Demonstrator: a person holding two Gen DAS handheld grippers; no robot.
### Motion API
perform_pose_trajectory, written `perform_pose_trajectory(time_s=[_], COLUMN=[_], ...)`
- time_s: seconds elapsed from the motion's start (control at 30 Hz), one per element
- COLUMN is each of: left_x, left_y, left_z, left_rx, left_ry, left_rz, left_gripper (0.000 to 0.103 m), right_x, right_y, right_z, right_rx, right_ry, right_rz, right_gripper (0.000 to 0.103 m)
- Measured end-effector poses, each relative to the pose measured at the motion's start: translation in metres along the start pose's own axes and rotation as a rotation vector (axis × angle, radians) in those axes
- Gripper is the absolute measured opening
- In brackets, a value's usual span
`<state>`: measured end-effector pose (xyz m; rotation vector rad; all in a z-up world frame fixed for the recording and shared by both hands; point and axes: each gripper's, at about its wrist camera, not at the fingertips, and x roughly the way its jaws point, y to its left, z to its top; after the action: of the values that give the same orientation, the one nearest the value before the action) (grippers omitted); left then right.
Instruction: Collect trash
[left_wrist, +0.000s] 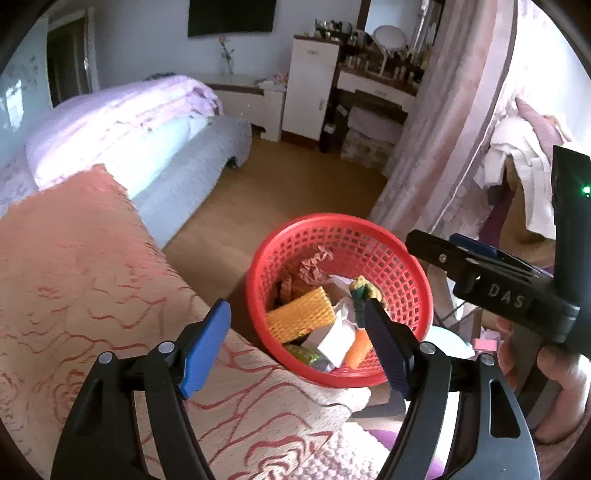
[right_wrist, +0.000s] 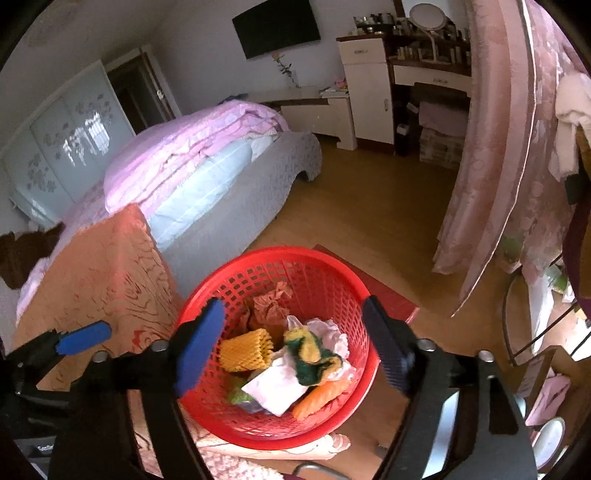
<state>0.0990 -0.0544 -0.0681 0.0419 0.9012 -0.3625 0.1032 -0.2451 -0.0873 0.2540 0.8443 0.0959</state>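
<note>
A red mesh basket (left_wrist: 334, 218) (right_wrist: 280, 253) stands beside the orange patterned cover and holds trash. Inside lie a yellow foam net (left_wrist: 300, 314) (right_wrist: 243, 350), crumpled pink paper (left_wrist: 314, 267) (right_wrist: 271, 304), white paper (right_wrist: 275, 389), a green and yellow sponge (right_wrist: 310, 350) and an orange piece (right_wrist: 317, 398). My left gripper (left_wrist: 297, 310) hangs open over the basket's near side, with nothing between its fingers. Directly above the trash, my right gripper (right_wrist: 293, 306) is open and empty too. In the left wrist view it enters from the right (left_wrist: 436, 242).
A bed with a pink quilt (left_wrist: 122, 122) (right_wrist: 192, 155) lies to the left, the orange patterned cover (left_wrist: 74, 266) nearer. Wooden floor (left_wrist: 288, 184) stretches beyond the basket. A pink curtain (right_wrist: 491, 166) hangs at the right, a dressing table (right_wrist: 432, 74) at the back. A hand (left_wrist: 554, 369) holds the right gripper.
</note>
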Motion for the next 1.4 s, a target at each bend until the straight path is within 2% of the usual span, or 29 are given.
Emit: perform_pose_trajectory(time_s=[0.13, 0.23, 0.4, 0.53, 0.63, 0.8, 0.97, 1.4], left_x=[-0.019, -0.038, -0.078, -0.108, -0.124, -0.139, -0.147, -0.156], left_y=[0.002, 0.005, 0.013, 0.022, 0.029, 0.033, 0.039, 0.047], left_z=[-0.004, -0.01, -0.02, -0.03, -0.037, -0.05, -0.061, -0.076], left_rx=[0.012, 0.025, 0.037, 0.025, 0.005, 0.004, -0.021, -0.076], left_ry=[-0.053, -0.102, -0.218, -0.301, -0.337, -0.363, -0.368, -0.379], left_rz=[0.038, 0.076, 0.183, 0.268, 0.315, 0.348, 0.342, 0.355], left_gripper=[0.074, 0.075, 0.083, 0.087, 0.089, 0.09, 0.09, 0.09], right_x=[-0.011, -0.019, -0.035, -0.056, -0.073, -0.097, -0.11, -0.12], right_y=[0.006, 0.009, 0.023, 0.043, 0.06, 0.082, 0.098, 0.097], right_z=[0.001, 0.001, 0.0, -0.004, -0.01, -0.027, -0.043, -0.062], right_rx=[-0.011, -0.018, -0.049, -0.095, -0.141, -0.179, -0.21, -0.196], right_ry=[-0.039, -0.072, -0.117, -0.169, -0.212, -0.253, -0.253, -0.227], right_rz=[-0.001, -0.005, 0.007, 0.032, 0.05, 0.073, 0.066, 0.03], right_gripper=[0.086, 0.087, 0.088, 0.096, 0.096, 0.096, 0.096, 0.096])
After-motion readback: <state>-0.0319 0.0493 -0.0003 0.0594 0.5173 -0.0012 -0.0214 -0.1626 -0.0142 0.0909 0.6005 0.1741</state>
